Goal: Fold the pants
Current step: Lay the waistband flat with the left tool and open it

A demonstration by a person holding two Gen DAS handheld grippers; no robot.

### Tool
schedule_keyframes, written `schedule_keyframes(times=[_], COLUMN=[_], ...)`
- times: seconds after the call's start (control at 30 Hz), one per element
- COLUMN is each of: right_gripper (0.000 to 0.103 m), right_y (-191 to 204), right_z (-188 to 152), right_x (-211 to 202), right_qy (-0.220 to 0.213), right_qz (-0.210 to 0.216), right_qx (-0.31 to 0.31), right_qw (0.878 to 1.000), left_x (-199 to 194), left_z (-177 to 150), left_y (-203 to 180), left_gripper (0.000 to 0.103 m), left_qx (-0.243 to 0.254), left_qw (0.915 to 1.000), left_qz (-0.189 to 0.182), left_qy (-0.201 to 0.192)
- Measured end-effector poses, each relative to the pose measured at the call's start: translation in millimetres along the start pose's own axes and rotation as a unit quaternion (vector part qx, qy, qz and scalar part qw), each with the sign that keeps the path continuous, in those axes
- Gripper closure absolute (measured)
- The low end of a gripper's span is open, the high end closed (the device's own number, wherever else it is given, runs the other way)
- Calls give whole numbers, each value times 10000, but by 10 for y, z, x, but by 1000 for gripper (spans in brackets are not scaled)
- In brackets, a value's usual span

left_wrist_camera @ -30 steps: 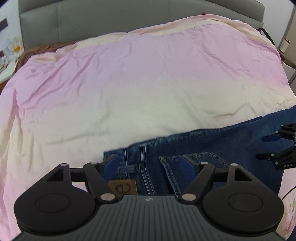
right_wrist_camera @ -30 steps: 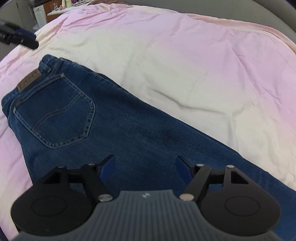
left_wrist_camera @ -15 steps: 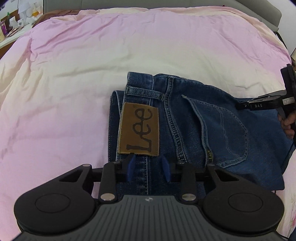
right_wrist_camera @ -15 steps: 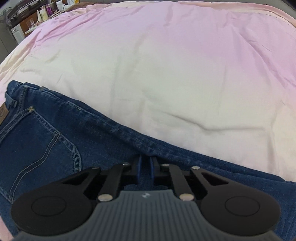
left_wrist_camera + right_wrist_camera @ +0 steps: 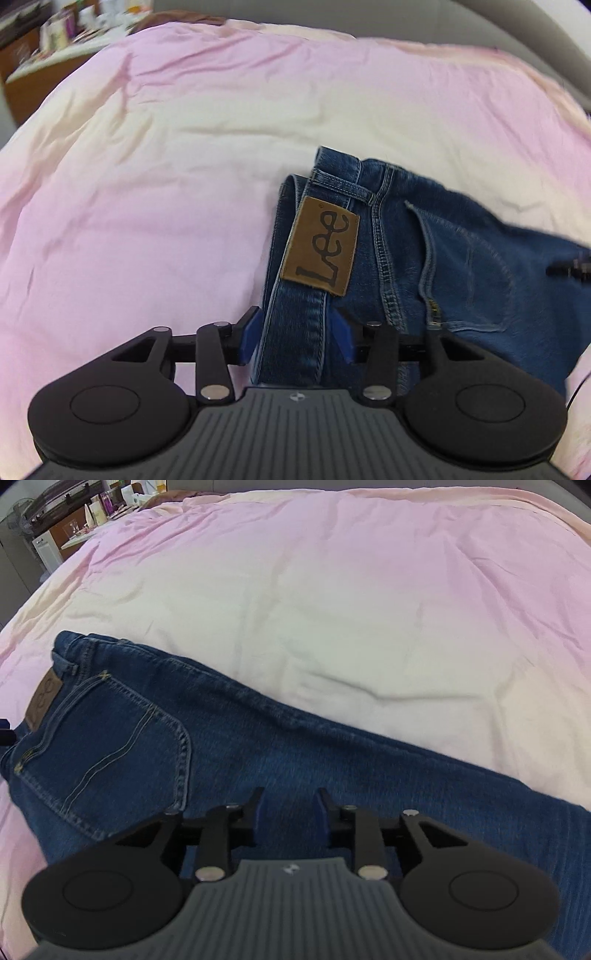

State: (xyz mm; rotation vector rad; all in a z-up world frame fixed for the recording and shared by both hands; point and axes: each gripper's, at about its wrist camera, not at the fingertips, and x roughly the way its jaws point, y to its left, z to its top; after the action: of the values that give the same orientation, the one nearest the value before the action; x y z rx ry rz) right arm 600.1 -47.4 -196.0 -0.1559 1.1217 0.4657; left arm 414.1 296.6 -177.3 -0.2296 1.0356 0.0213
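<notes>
Left-wrist view: jeans (image 5: pixel 424 258) lie on the pink bedspread (image 5: pixel 166 166), leather patch (image 5: pixel 321 245) facing up; all places below are given relative to that patch.
Left claw (image 5: pixel 295 338): blue pads straddle the waistband strip just below the patch, gap narrow, denim between them. Pads look touching the cloth, so I judge it a pinch on the jeans.
Right-wrist view: patch (image 5: pixel 43 698) sits at far left, back pocket (image 5: pixel 110 746) just right of it, leg running away right across the bed.
Right claw (image 5: pixel 288 812): over the thigh, well right of the patch, part-open; nothing visibly pinched between the pads.
Risk: left pinch may hold only one waistband layer, so a lift peels layers apart. Right claw unclamped means the leg drags, fold goes skew.
</notes>
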Motion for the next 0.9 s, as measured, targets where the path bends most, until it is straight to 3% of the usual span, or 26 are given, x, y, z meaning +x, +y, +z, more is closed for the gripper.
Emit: schedule_keyframes(times=[0.1,0.17,0.3,0.4,0.47,0.57,0.6,0.63,0.7,0.73,0.77,0.9], right_gripper=[78,75,72,72,72,69,62,57,54,48,46,46], right_y=[-21,0,97,210,293,479,527,578,649,685,726,767], right_z=[-332,-614,-1162,-1628,-1842,-2043,-2066,-2065,-2019,-1977,-1917,-1676], right_x=[-351,-570,-821,-904,-896,-730,-679,-622,-578,-567,-550,-639], right_qy=[-155,-249,-427,-566,-574,-482,-481,-481,-537,-595,-671,-991], right_qz=[228,366,565,650,767,850,873,862,871,840,755,507], right_qx=[189,292,484,575,536,389,347,285,124,4,-138,-473], right_qw=[9994,9986,9963,9946,9940,9945,9944,9947,9947,9947,9948,9927], left_x=[-176,-226,-89,78,210,334,344,335,305,283,252,224], left_z=[-156,-305,-612,-779,-821,-811,-768,-713,-568,-503,-454,-334], left_y=[65,131,254,327,391,524,533,511,373,284,205,91], left_gripper=[25,22,22,22,25,46,50,56,65,69,71,73], left_qx=[-642,-1187,-2330,-2953,-3332,-3803,-3800,-3664,-3046,-2687,-2365,-1775], left_qw=[9975,9918,9660,9450,9308,9128,9136,9209,9480,9604,9697,9832], left_qz=[-210,-373,-1066,-1333,-1402,-1353,-1317,-1194,-783,-556,-370,-22], left_qy=[-208,-294,-335,-444,-534,-616,-606,-585,-495,-480,-481,-414])
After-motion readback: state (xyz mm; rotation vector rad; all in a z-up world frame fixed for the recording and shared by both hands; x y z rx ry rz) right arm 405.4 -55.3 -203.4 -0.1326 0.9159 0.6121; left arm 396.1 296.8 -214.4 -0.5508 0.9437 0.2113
